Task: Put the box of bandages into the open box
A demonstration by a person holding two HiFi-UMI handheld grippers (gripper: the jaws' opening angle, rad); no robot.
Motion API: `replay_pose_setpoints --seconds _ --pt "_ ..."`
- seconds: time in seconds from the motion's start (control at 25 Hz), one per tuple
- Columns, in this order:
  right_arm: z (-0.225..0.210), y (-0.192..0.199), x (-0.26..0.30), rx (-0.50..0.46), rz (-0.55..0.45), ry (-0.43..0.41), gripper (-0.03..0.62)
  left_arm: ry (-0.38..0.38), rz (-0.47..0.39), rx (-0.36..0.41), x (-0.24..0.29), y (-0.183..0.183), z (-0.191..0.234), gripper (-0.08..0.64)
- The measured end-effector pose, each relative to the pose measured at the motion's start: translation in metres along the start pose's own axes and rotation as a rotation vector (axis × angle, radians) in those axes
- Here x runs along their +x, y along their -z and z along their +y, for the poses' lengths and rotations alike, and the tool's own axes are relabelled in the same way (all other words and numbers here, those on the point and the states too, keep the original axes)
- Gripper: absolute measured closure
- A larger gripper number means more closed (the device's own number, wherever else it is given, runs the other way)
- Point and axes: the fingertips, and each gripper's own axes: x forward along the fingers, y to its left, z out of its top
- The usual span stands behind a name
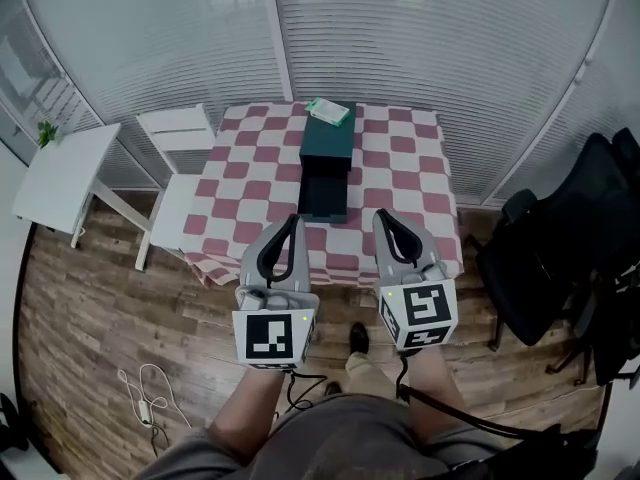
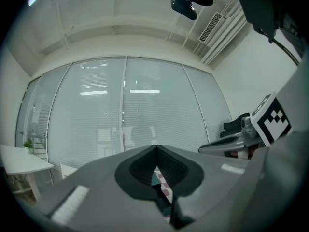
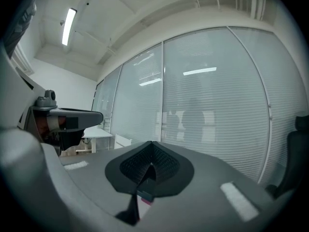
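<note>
At my far left a small white table (image 1: 60, 173) carries a little green plant (image 1: 46, 130), and just beside it a white chair (image 1: 178, 163) stands against the left edge of the table (image 1: 400, 158), which is covered in a red-and-white checked cloth. My left hand-held gripper (image 1: 292, 220) hangs over the near edge of that cloth, pointing level toward the window blinds; its jaws are pressed together at the tips with nothing between them, and only a thin slit below the tips shows a strip of checked cloth. The open box (image 1: 327, 148), dark green, sits in the middle of the table, its near part open and dark inside. The box of bandages (image 1: 328, 111), pale green and white, lies slightly askew at the far end of the open box, apparently on its top, well apart from both hand-held grippers. My right hand-held gripper (image 1: 384, 216) is level with the left one, just right of the open box's near end, jaws closed tight on nothing. At the far right a black office chair (image 1: 560, 258) stands on the wooden floor (image 1: 90, 308).
</note>
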Motion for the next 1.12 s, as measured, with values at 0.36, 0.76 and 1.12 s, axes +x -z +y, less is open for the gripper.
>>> replay_pose_setpoints --seconds 0.36,0.76,1.12 --pt "-0.061 -0.002 0.081 0.020 -0.007 -0.058 0.565 -0.034 0.016 0.043 0.097 0.001 0.003 0.560" --pt "-0.092 -0.040 0.136 -0.020 -0.089 -0.108 0.565 -0.104 -0.039 0.086 0.144 -0.026 0.019 0.560" --pt "-0.091 -0.025 0.184 -0.031 -0.046 -0.138 0.563 -0.123 -0.027 0.045 0.175 -0.002 0.048 0.560"
